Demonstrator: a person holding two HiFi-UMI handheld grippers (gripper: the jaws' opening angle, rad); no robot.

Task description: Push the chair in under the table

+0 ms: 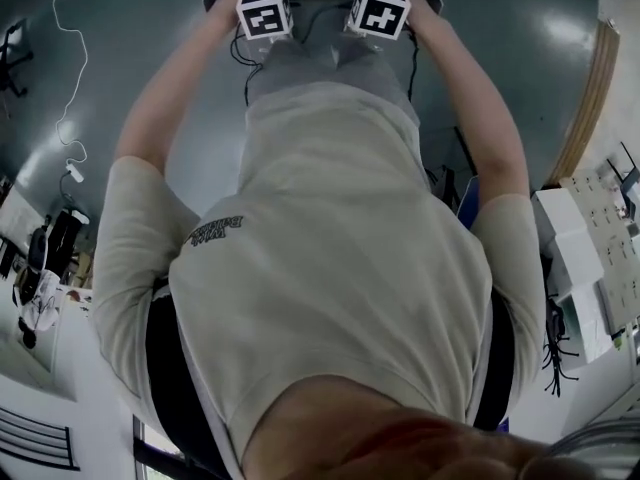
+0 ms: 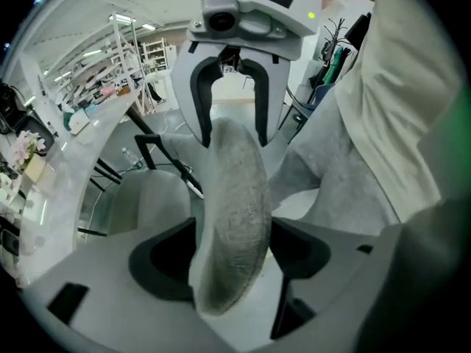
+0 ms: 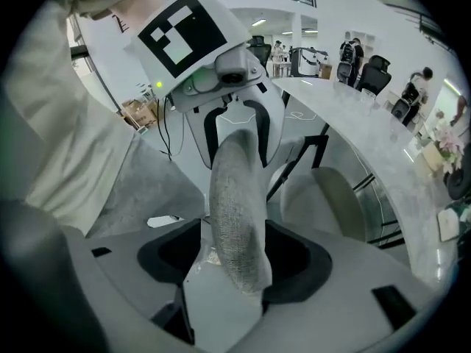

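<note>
Where I have hold of nothing yet, the chair's backrest shows as a thick, rounded top rim. It is covered in coarse grey cloth with a plain open weave, and it bows gently along its length from one tool to the other. It stands right in front of me, with the long pale table just beyond it. The table has a smooth, faintly veined top on thin black legs.

Beside the table sits a pale, smooth, curved shell. I cannot tell whether it is this chair's seat or a neighbouring chair.

My left gripper straddles the rim with its jaws spread wide. The dark pad on one side stands clear of the cloth and the other lies close against it, so there is no squeeze. My right gripper sits further along the same rim in the same way, jaws apart with the cloth between them and not pinched. Their bodies are matte white plastic with black hollowed pads.

From above, my left forearm and right forearm reach forward and down, nearly parallel. The two marker cubes sit close together at the far end. Both tools point steeply downward over my grey trousers, above a dark glossy floor.
</note>
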